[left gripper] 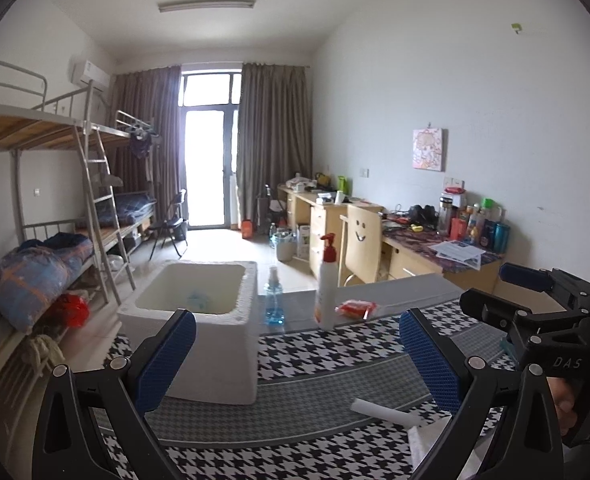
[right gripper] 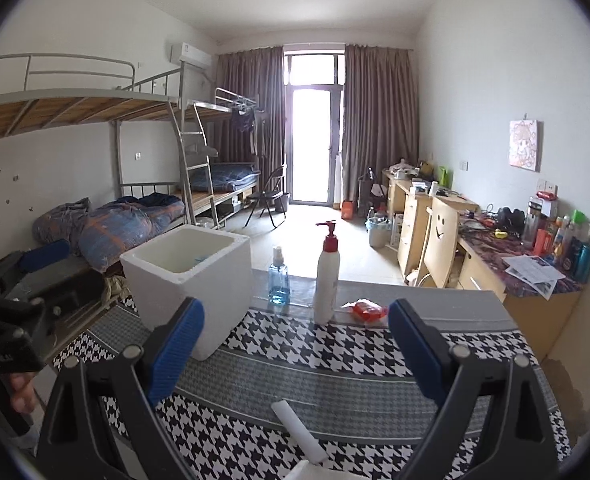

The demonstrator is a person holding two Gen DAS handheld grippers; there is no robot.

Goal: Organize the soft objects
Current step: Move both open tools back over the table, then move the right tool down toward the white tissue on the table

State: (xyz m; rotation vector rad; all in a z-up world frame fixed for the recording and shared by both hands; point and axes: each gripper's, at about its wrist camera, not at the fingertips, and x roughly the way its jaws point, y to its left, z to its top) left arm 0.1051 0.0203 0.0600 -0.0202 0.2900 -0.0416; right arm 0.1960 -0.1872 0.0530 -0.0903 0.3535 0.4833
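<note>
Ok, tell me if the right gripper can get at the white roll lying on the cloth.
Probably yes. The right gripper is open and empty, and the white roll lies on the houndstooth cloth just below its fingers, nothing between; the foam box stands off to the left.

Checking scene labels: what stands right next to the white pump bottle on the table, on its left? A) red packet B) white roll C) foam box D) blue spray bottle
D: the blue spray bottle stands just left of the pump bottle; the red packet lies to its right, the foam box is farther left, and the white roll lies near the grippers.
</note>
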